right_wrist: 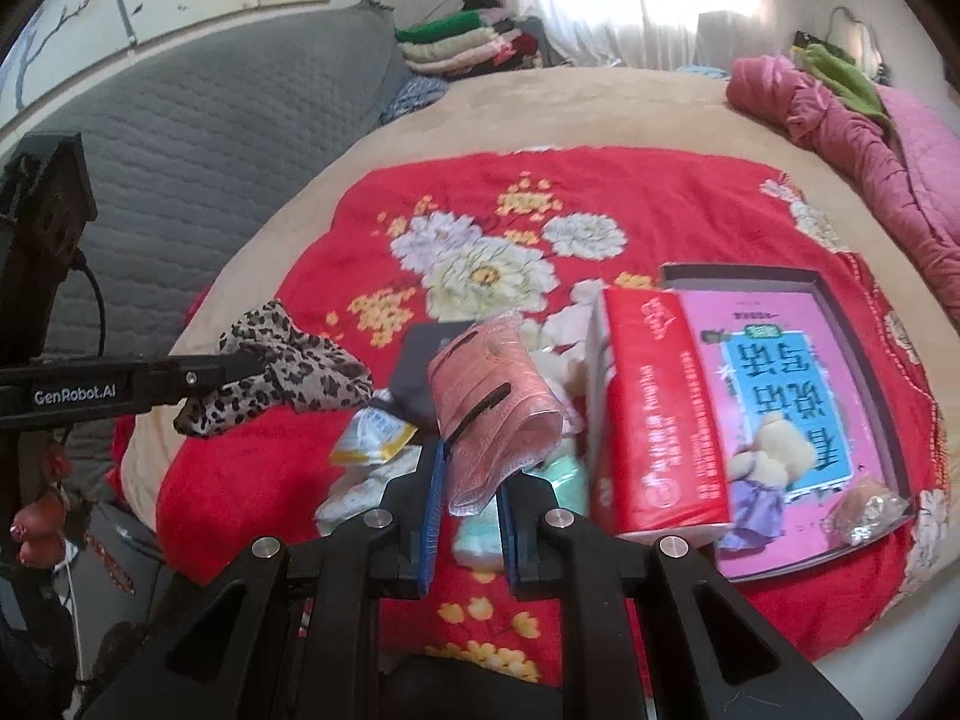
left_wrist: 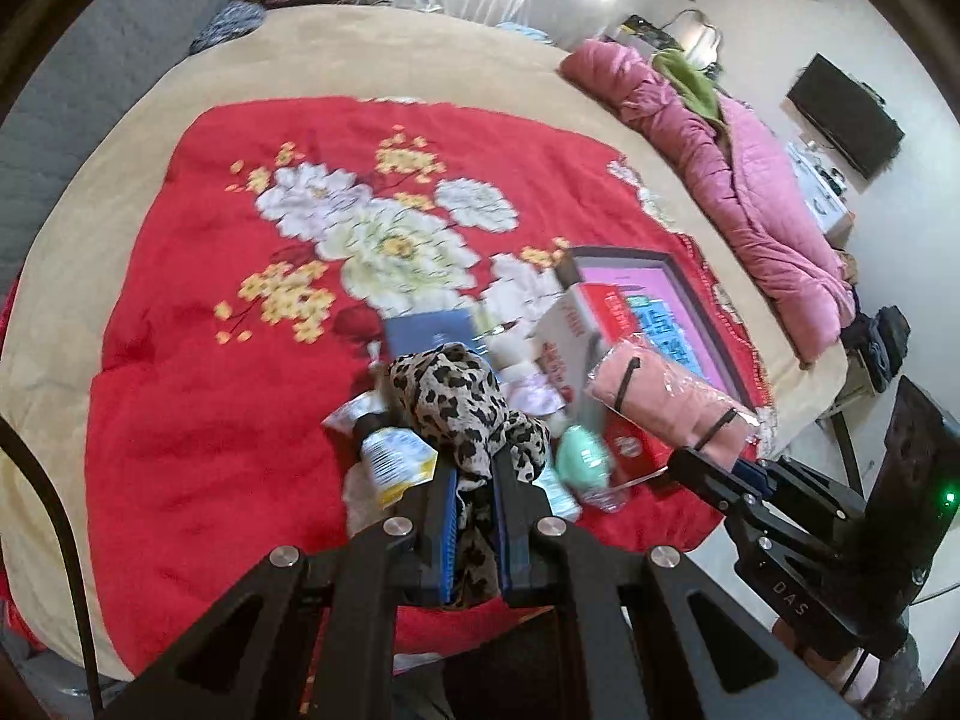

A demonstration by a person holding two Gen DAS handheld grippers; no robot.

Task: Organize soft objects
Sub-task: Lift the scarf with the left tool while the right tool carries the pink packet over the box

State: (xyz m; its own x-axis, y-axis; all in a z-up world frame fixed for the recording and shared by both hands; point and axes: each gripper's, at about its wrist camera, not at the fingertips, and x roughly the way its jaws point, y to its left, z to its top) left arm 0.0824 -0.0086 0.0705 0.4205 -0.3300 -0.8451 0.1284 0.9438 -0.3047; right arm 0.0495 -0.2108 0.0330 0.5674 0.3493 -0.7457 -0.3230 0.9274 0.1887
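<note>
Between your left gripper (left_wrist: 474,480) fingers, closest to that wrist lens, a leopard-print scarf (left_wrist: 462,402) is pinched: the blue pads are closed on its cloth, and the rest bunches up ahead of the tips, over the clutter on the red floral blanket (left_wrist: 240,420). Just ahead and to the right of those tips lie a mint-green soft item (left_wrist: 585,450), a red and white tissue pack (left_wrist: 576,324) and, beyond, a pink boxed book (left_wrist: 672,306). Your right gripper (left_wrist: 708,468) enters from the right, clamped on a pink cloth in a clear bag (left_wrist: 666,402) whose long axis runs away from its tips. From the right wrist, the pads of your right gripper (right_wrist: 474,480) are shut on the near edge of that pink cloth in a clear bag (right_wrist: 492,396), which stands up ahead of the fingers. To the left, the left gripper arm, marked "GenRobot.AI", holds the leopard-print scarf (right_wrist: 288,372) clear of the blanket. Both soft items are already in hand, so the coming move likely turns on where each goes; the folded stack of clothes (right_wrist: 468,42) sits far ahead, across the bed. Writing on the tissue pack and book is not Latin script and too distorted to read; the right gripper body shows "DAS".
</note>
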